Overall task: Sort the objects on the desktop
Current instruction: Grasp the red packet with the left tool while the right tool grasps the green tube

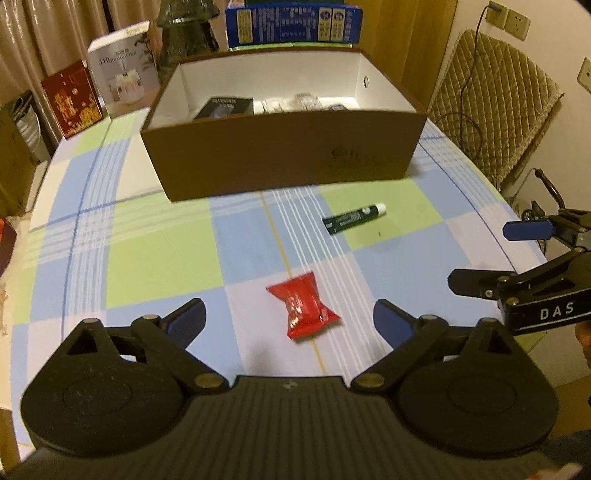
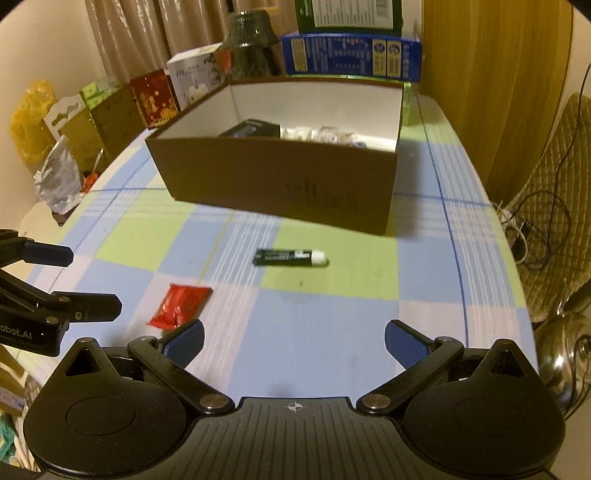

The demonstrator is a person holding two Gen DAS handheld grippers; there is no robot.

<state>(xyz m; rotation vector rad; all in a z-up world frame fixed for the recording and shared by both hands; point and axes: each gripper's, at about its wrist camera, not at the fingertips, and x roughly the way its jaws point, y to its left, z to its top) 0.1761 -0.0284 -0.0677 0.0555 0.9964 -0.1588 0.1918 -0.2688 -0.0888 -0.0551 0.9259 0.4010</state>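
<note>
A red snack packet lies on the checked tablecloth just ahead of my left gripper, which is open and empty; the packet also shows in the right wrist view. A dark green tube with a white cap lies further on, nearer the brown open box. In the right wrist view the tube lies ahead of my right gripper, open and empty. The box holds a black carton and several pale items.
Gift boxes and a blue carton stand behind the brown box. A padded chair with cables stands right of the table. Bags and cartons line the table's left side. The right gripper shows at the right edge.
</note>
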